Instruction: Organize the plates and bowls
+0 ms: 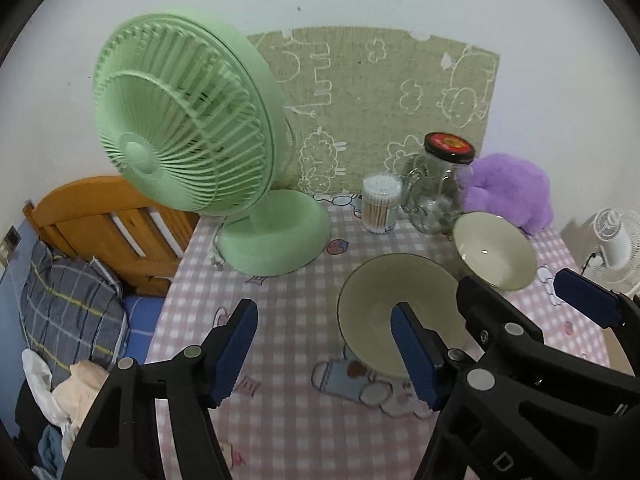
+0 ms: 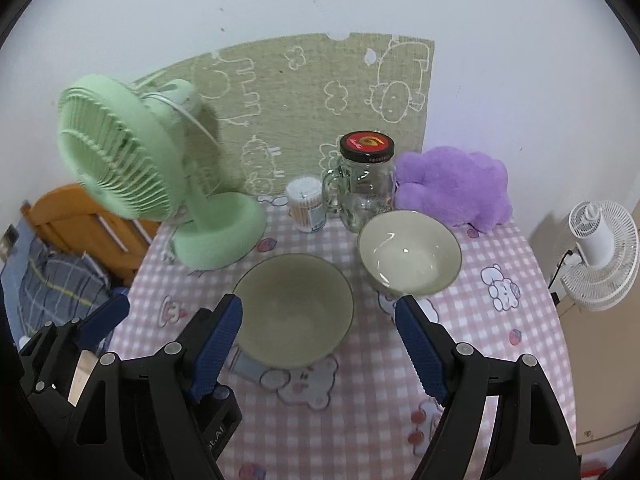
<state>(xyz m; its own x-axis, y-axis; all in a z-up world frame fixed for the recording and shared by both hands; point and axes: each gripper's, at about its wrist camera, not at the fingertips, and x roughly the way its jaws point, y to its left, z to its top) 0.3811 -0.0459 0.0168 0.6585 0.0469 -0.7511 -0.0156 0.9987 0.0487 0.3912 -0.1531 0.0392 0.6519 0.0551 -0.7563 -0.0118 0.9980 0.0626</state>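
Green fan (image 2: 132, 160), glass jar (image 2: 366, 184), purple plush (image 2: 456, 188) around both bowls (image 2: 294, 308).

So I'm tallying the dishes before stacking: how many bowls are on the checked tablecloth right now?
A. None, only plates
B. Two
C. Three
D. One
B: two bowls sit side by side and apart, the darker olive bowl nearer the tongs and the pale glossy bowl to its right, in front of the glass jar; no plates show.
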